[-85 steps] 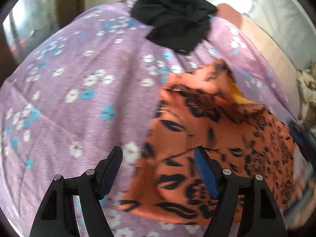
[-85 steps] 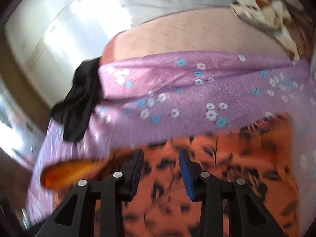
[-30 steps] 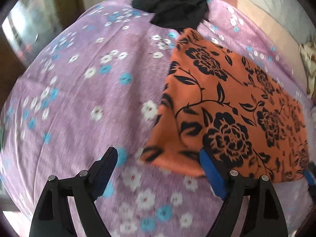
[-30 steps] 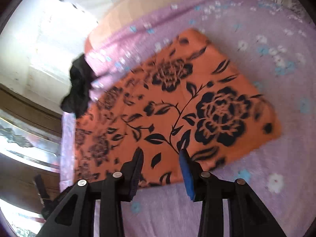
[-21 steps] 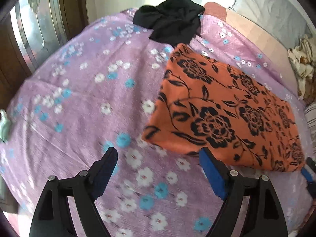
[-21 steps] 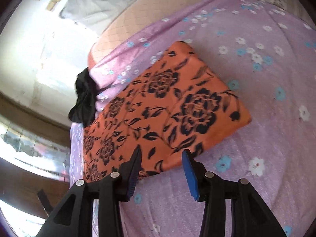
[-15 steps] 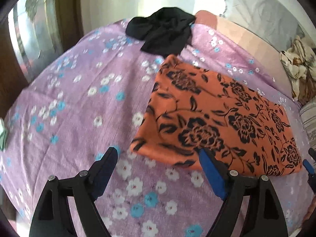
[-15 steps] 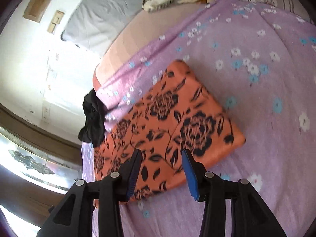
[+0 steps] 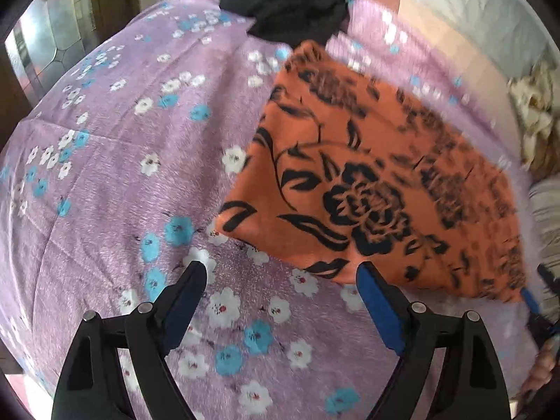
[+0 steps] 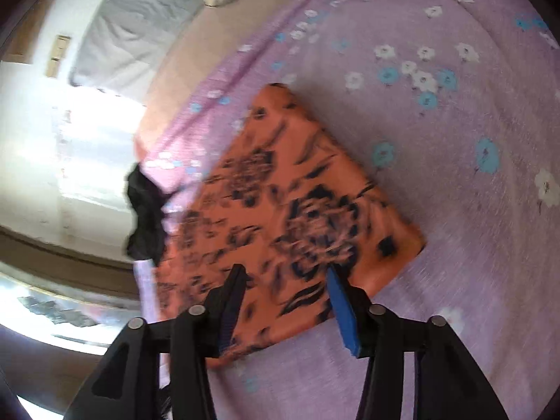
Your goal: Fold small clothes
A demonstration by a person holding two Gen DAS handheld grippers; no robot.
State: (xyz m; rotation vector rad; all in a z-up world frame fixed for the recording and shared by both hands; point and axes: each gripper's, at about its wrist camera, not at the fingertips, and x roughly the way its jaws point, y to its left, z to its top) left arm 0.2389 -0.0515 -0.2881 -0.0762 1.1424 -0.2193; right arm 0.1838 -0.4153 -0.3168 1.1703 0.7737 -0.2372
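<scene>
An orange cloth with a black flower print (image 9: pixel 367 189) lies folded flat on the purple flowered bedsheet (image 9: pixel 122 147). It also shows in the right wrist view (image 10: pixel 287 224). My left gripper (image 9: pixel 280 301) is open and empty, just short of the cloth's near edge. My right gripper (image 10: pixel 285 301) is open and empty, hovering over the cloth's near side. A crumpled black garment (image 9: pixel 294 3) lies at the far end of the bed, touching the cloth's far corner; it also shows in the right wrist view (image 10: pixel 145 217).
A grey pillow (image 10: pixel 133 24) and a patterned brown-and-cream blanket (image 9: pixel 535 112) lie beyond the sheet. A dark wooden frame with glass (image 9: pixel 45 56) stands at the bed's left side. The right gripper's tip (image 9: pixel 535 311) shows at the left view's right edge.
The cloth was being laid down 2.8 s ago and now lies flat. Both grippers pulled back, then moved closer to the cloth again. Both stay open.
</scene>
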